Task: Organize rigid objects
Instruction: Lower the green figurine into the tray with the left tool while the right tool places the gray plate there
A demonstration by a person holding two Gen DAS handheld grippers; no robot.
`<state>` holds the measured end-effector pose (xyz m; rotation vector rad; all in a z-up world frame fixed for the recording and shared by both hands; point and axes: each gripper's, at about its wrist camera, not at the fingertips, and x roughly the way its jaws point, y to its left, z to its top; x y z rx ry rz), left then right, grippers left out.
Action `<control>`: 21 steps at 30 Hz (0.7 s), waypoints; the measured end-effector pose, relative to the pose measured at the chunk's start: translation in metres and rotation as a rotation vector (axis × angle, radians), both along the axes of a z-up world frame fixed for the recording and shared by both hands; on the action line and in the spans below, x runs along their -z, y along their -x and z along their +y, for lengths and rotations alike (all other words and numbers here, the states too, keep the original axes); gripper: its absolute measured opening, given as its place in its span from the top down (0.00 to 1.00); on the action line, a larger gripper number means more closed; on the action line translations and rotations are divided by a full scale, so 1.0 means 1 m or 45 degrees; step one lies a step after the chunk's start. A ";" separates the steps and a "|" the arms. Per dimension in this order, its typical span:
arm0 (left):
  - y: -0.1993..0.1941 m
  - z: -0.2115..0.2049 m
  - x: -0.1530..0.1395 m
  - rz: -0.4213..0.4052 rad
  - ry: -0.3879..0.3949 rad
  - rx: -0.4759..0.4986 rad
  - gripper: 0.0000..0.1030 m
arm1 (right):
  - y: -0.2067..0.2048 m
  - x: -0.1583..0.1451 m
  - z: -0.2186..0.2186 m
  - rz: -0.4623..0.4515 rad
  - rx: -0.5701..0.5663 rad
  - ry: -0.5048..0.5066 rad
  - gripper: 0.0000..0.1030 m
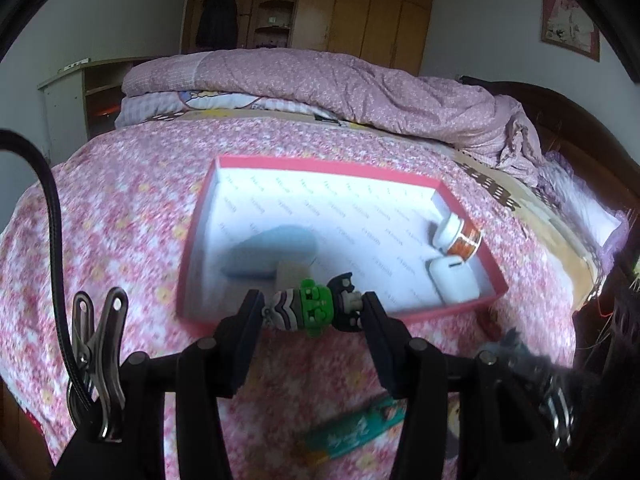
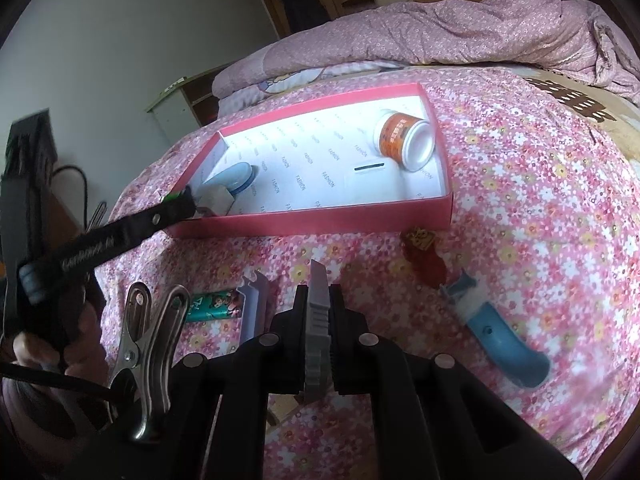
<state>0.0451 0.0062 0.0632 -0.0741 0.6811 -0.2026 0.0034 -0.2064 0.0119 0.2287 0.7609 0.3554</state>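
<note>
While both grippers gripped, the box (image 1: pixel 464 184) lay ahead.
Left gripper (image 1: pixel 312 308) clamped a figurine (image 1: pixel 310 307) above the box's near edge; right gripper (image 2: pixel 319 312) pinched a grey knife (image 2: pixel 319 300) over the bed (image 2: pixel 520 208).

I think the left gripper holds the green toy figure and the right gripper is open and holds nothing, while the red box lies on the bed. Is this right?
Not quite. The right gripper is not open: the right wrist view shows it shut on a grey utility knife. The rest stands: the left gripper holds the green toy figure, and the red box lies on the bed.
</note>
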 end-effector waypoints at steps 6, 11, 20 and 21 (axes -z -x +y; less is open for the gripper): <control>-0.019 -0.020 0.003 0.011 0.006 0.064 0.49 | -0.001 0.001 -0.005 0.003 0.014 -0.012 0.91; -0.024 -0.028 0.008 0.007 -0.018 0.069 0.49 | -0.002 0.002 -0.009 0.006 0.028 -0.017 0.91; -0.019 -0.033 0.011 -0.011 -0.075 0.067 0.41 | -0.002 0.002 -0.008 0.007 0.027 -0.018 0.91; -0.018 -0.033 0.011 -0.010 -0.079 0.065 0.40 | -0.002 0.002 -0.007 0.006 0.027 -0.018 0.91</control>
